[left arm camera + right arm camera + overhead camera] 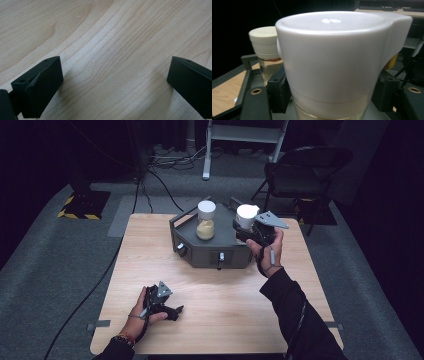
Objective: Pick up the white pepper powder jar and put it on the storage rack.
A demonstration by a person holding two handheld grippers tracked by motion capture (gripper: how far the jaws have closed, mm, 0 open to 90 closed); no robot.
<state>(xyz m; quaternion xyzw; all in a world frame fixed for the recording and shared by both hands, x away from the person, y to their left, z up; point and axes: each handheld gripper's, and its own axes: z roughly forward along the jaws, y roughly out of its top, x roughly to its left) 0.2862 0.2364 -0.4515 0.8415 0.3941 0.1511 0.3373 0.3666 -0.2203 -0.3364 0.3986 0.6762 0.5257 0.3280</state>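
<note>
A dark grey box-like tray [210, 252] stands at the back middle of the wooden table [225, 305]. In it stands a clear jar [206, 220] with a white lid and yellowish powder; it also appears at the left of the right gripper view [264, 47]. My right gripper [246, 226] is over the tray's right side, shut on a second white-lidded jar [246, 213]. In its own view that jar [332, 57] sits between the two black jaws of the right gripper [332, 100]. My left gripper [172, 311] lies low on the table near the front left, and it [115, 85] is open over bare wood.
The tray has two small knobs on its front face [220, 257] and a raised rim [247, 72]. Behind the table stand a black folding chair [305, 170] and a white frame [240, 135]. Cables [165, 165] run on the floor, and one trails off the table's left edge.
</note>
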